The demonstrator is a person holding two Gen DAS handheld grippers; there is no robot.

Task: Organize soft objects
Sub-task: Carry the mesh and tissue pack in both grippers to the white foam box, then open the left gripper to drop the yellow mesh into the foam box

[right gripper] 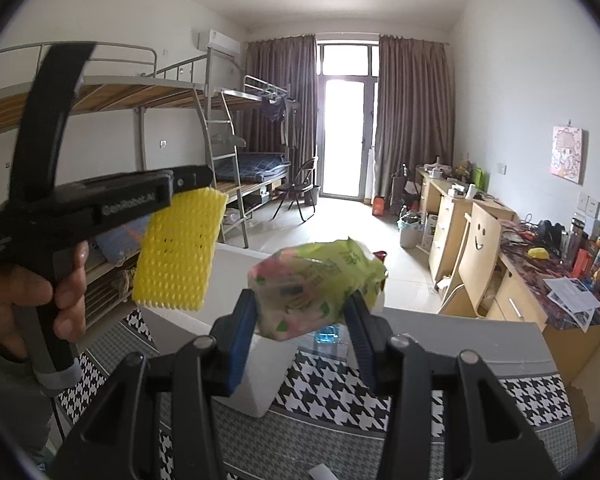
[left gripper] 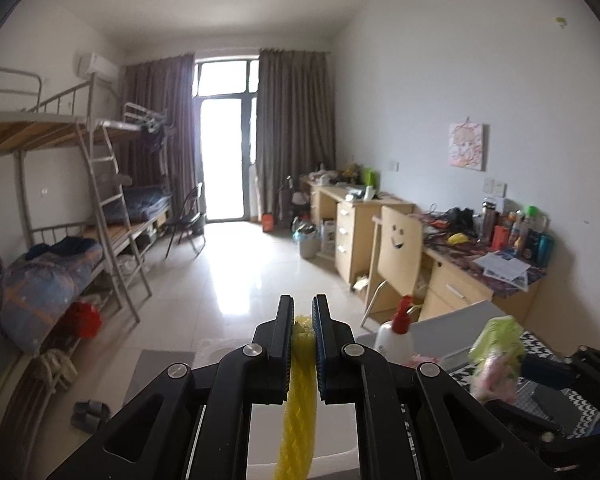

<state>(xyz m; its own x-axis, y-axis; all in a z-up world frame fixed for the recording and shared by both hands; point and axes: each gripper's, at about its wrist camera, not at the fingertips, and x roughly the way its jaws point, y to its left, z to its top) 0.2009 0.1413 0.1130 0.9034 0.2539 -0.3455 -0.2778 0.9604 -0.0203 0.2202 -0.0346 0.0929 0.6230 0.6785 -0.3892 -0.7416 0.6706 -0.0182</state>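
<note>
At the left of the right wrist view, bunk beds [right gripper: 148, 92] are seen, and a yellow foam net [right gripper: 180, 248] is clenched by the left gripper [right gripper: 188, 184]. At centre, a green tissue pack [right gripper: 316, 284] is grasped by the right gripper [right gripper: 304, 320] above a houndstooth cloth [right gripper: 340, 384]. Desks [right gripper: 512, 280] line the right wall.

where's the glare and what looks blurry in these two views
Left wrist view: the balcony door is blown out white and glares off the floor tiles; the green packet at the right edge is smeared. Right wrist view: the same door is overexposed; the packet is soft, the yellow foam net sharper.
</note>
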